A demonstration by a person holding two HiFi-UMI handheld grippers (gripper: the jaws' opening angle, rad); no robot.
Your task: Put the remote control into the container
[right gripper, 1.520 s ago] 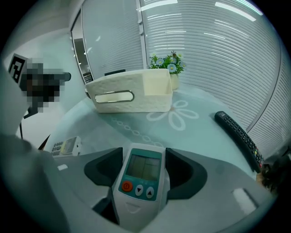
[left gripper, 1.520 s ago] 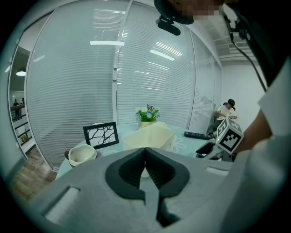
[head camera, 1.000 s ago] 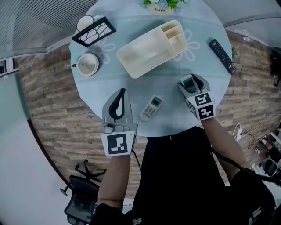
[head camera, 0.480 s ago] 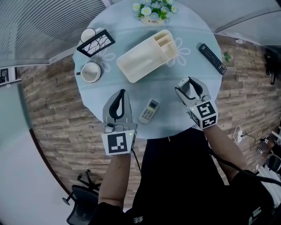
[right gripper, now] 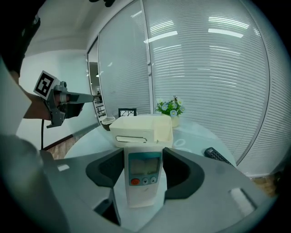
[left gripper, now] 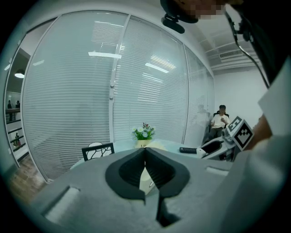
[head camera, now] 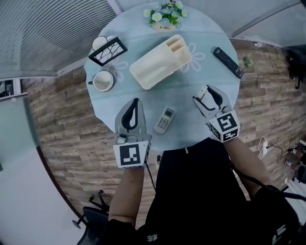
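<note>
White plastic is what you have most of: three remotes in all, two white and one black. The held remote (right gripper: 143, 175) is a flat white slab with a grey screen, one round orange button and two small pale ones. It stands upright between the dark pads of your right claw (head camera: 209, 95). Those jaws have just been closing, and the pads lie against both its long edges, so it is gripped. It hangs over the near right part of the counter (head camera: 189, 103), apart from the container (head camera: 160, 60), which lies further in toward the middle.

The loose remote (head camera: 165, 119), also white and slim with a small screen at its far end, lies flat on the cloth between your two claws. The black remote (head camera: 228, 62), long and narrow, lies near the far right rim.

You have one container: cream, rectangular, smooth-walled and open-topped, with one large bay and narrow slots at one end.

Your left claw (head camera: 134, 103) is clenched, its curved black pads meeting tip to tip with nothing between them.

One white mug (head camera: 103, 80), one black frame (head camera: 107, 50) with a branch pattern and one pot of small flowers (head camera: 164, 14) stand along the left and far rim. The counter is round, under a pale blue cloth with white flower outlines, above a floor (head camera: 62, 119) of wood planks.
</note>
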